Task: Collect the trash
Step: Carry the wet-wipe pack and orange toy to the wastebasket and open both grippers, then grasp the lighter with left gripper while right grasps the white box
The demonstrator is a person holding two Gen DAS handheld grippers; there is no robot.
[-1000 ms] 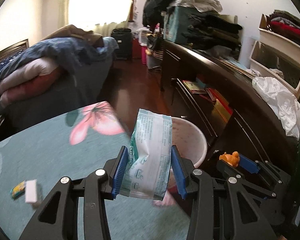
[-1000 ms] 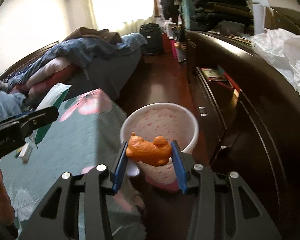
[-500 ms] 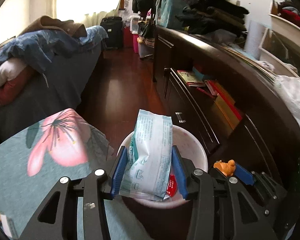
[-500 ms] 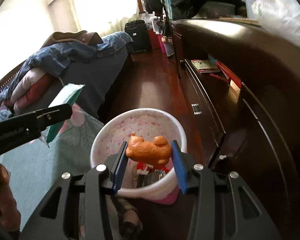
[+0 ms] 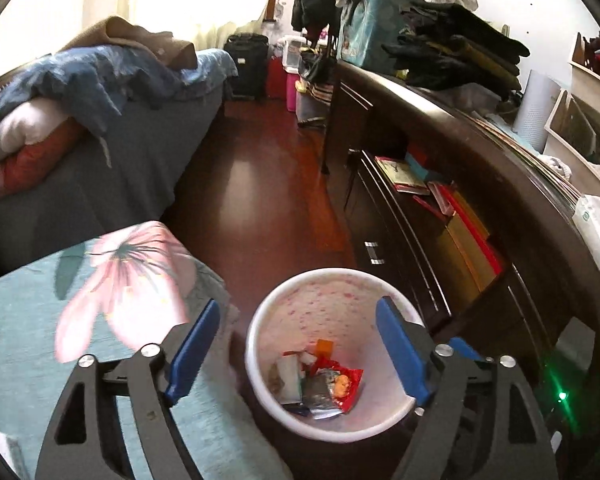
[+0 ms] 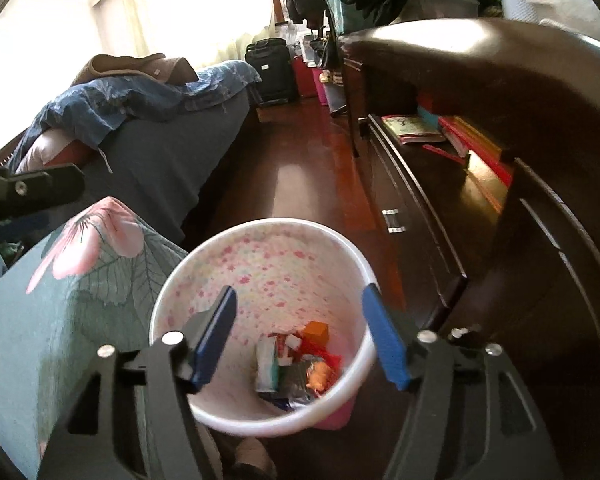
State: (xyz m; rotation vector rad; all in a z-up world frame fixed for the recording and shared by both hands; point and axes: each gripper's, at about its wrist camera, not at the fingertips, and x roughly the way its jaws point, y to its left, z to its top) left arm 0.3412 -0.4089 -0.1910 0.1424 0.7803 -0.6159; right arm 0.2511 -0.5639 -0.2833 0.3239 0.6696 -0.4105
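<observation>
A white waste bin [image 5: 320,428] with pink specks stands on the floor between the table and the dresser. It also shows in the right wrist view [image 6: 260,420]. Inside lie the teal-white packet [image 6: 268,364], the orange peel piece [image 6: 318,374] and red wrappers [image 5: 346,380]. My left gripper [image 5: 300,354] is open and empty above the bin. My right gripper [image 6: 302,338] is open and empty right over the bin's mouth.
A table with a teal floral cloth [image 5: 60,344] lies to the left of the bin. A dark wooden dresser [image 5: 480,240] with books runs along the right. A bed [image 5: 100,128] with heaped bedding stands beyond, with red-brown floor [image 5: 260,184] between.
Both grippers have opened over the bin. The teal-white packet and the orange piece have dropped out of them into the bin.
</observation>
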